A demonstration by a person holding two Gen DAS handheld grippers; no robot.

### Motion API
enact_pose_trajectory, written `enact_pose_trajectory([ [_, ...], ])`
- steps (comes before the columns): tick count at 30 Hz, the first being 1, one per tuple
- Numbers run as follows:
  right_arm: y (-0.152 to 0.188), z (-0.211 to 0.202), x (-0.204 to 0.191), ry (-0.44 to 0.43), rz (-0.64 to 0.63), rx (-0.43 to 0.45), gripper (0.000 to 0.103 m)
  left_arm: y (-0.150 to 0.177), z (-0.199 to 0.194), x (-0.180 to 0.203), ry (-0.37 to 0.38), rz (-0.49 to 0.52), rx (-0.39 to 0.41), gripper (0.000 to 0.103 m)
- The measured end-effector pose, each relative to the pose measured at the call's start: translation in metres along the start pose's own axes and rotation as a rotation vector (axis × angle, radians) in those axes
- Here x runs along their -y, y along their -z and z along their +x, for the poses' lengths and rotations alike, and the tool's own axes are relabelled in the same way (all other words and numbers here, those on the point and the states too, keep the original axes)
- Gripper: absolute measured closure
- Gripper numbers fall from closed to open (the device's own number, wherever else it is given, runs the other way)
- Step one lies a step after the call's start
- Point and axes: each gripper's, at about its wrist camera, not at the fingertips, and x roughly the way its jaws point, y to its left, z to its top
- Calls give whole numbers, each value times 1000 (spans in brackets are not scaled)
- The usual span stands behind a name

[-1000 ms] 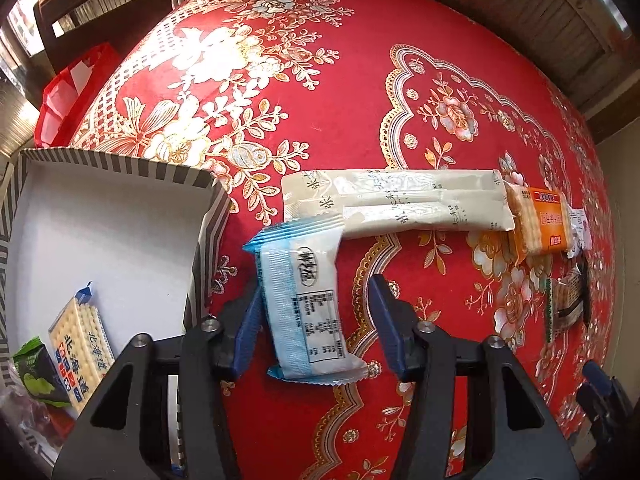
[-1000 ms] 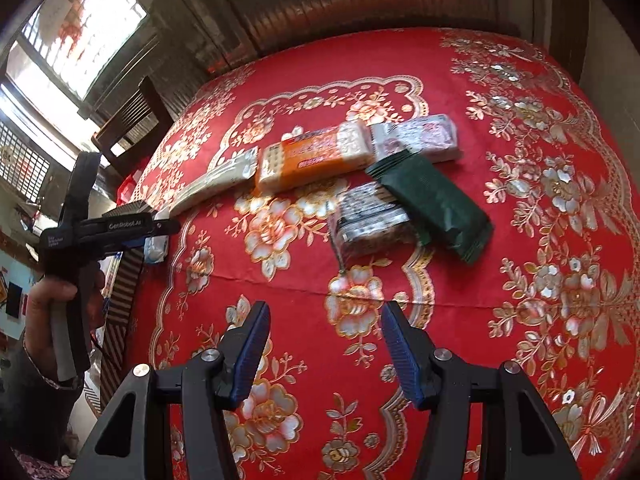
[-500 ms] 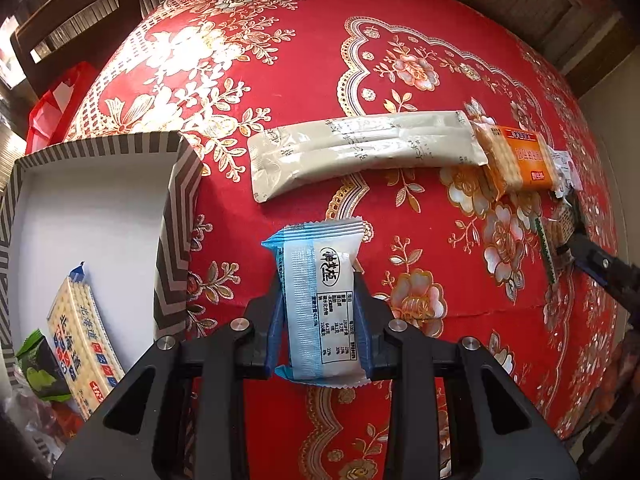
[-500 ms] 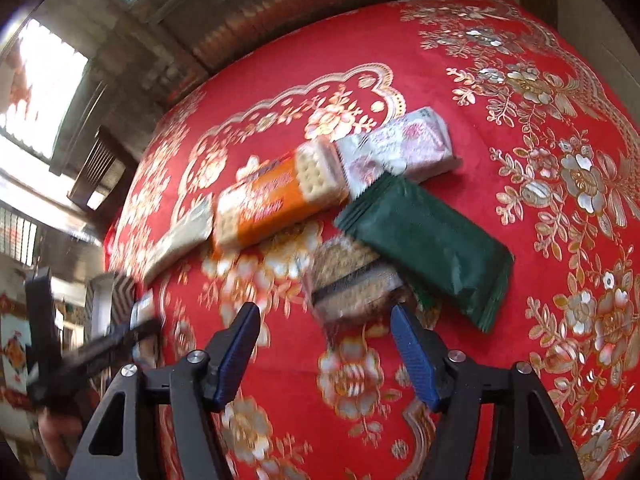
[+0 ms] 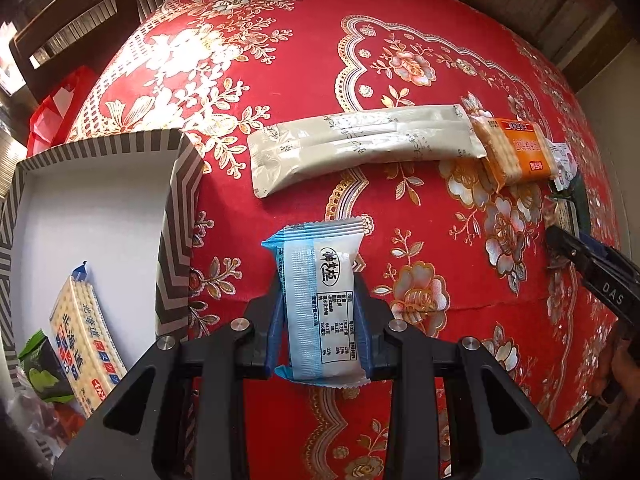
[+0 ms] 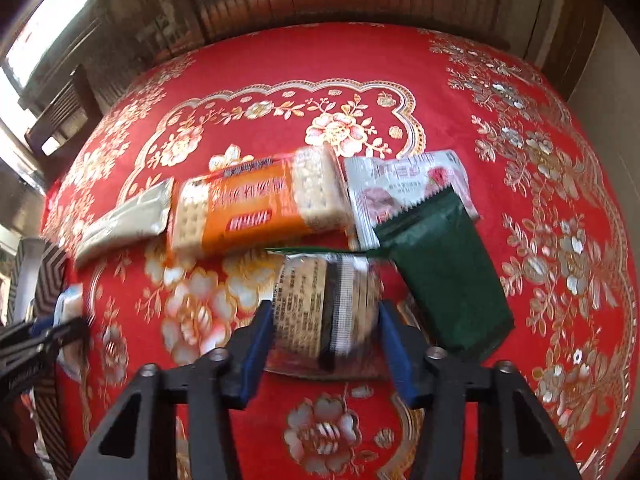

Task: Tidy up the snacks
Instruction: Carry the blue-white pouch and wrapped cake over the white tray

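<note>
My left gripper (image 5: 320, 332) is shut on a blue and white snack packet (image 5: 320, 276), which sits upright between the pads over the red tablecloth, just right of the striped box (image 5: 176, 200). In the right wrist view, my right gripper (image 6: 324, 332) has its jaws closing on a clear packet of brown biscuits (image 6: 316, 292), and both pads touch its sides. Behind that packet lie an orange cracker packet (image 6: 256, 208), a long beige packet (image 6: 124, 220), a white and pink packet (image 6: 400, 184) and a dark green packet (image 6: 444, 276).
The striped box holds a cracker packet (image 5: 86, 344) and a green packet (image 5: 40, 364) in its near corner. A red bag (image 5: 56, 108) and a dark chair (image 5: 60, 20) stand beyond the table's left edge. A person's hand holds the right gripper's handle at the right edge.
My left gripper closed on the blue and white packet and shifted slightly. My right gripper moved forward and down onto the biscuit packet, opened wider, then closed around it.
</note>
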Motion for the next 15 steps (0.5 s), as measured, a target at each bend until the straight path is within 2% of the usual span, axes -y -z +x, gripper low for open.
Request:
enact_pose_trajectory([
  [8,39,-37,-4,-128,-10,-7,56,23,-21,-11,103,-20,-26,74],
  [15,50,-49,-42,-192,-67,-7,56,42,-53,-22,115,-25,7,74],
])
